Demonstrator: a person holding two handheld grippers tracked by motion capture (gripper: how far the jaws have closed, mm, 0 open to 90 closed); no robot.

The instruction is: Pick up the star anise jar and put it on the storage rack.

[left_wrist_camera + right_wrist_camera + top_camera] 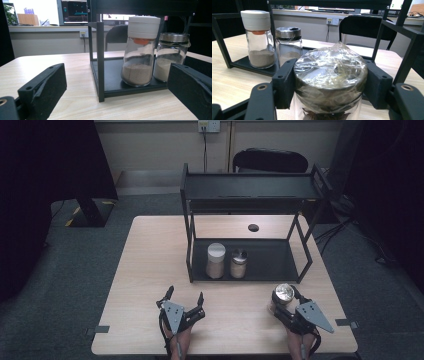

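1. Clearly, the right tool was clamped on a glass spice jar just under its metal lid, which was covered in crinkled plastic film; in the high view the jar stood just in front of the black rack, off its right front corner post.

2. The left tool sat with its jaws apart and nothing between them, resting low over the tabletop in front of the rack, off its left front post.

3. On the rack's bottom tray two jars already stood side by side at the left end: a white-capped jar of brownish powder and a metal-lidded jar of paler powder. The tray to the right of them was bare.

4. The step in hand looked like placing the held jar on that tray, beside the metal-lidded jar.

5. Done well, the jar would have been kept upright, lifted enough to clear the tray's front lip, and carried in between the rack's front posts, under the upper shelf.

6. The film made the lid slippery, so the grip was best kept on the neck below it.

7. Release was best left until the base sat flat, near the metal-lidded jar but not touching it.
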